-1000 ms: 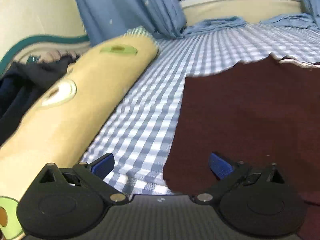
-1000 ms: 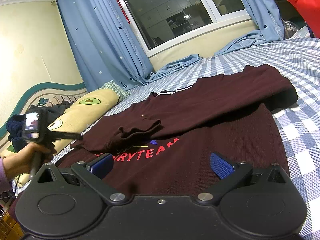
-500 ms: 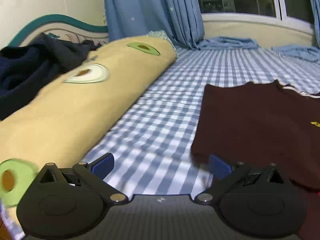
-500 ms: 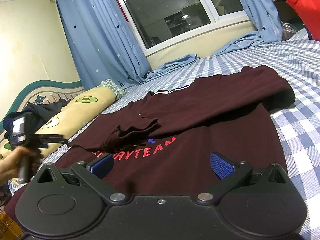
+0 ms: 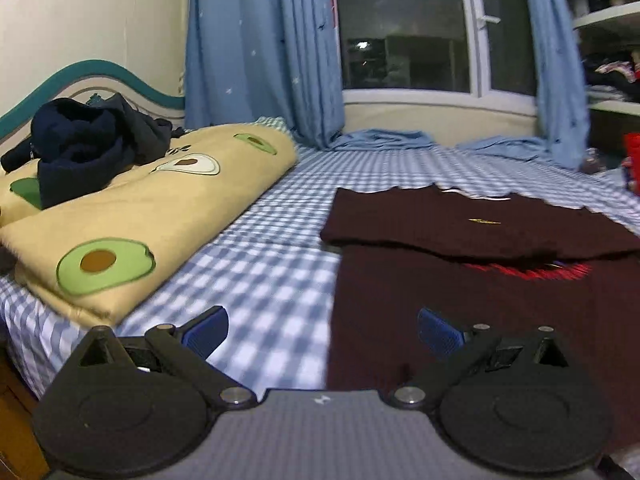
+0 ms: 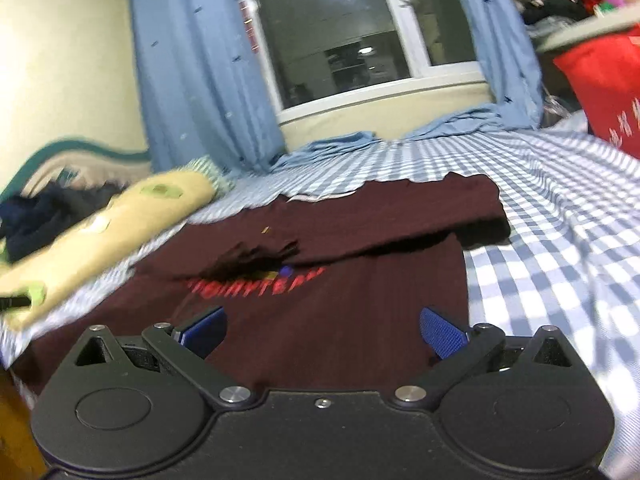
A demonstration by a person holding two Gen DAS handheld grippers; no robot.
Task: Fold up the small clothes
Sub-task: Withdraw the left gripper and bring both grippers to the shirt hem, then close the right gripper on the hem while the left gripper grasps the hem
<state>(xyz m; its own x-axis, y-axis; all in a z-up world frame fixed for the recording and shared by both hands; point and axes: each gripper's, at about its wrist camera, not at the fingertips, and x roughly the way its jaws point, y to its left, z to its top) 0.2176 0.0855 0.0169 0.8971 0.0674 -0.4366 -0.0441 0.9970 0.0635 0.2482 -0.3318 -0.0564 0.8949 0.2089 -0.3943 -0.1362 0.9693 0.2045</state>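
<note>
well, shirt (image 6: 360, 320) lettering (red) blurred, unreadable.

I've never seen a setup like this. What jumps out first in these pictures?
A dark maroon shirt with red lettering lies spread on the blue checked bed, its top part folded down over the print. Left of it sits a yellow avocado-print pillow with dark clothes heaped on it. At the bottom of each view a black claw with blue pads, the left and the right, stands open over the shirt's near edge.
</note>
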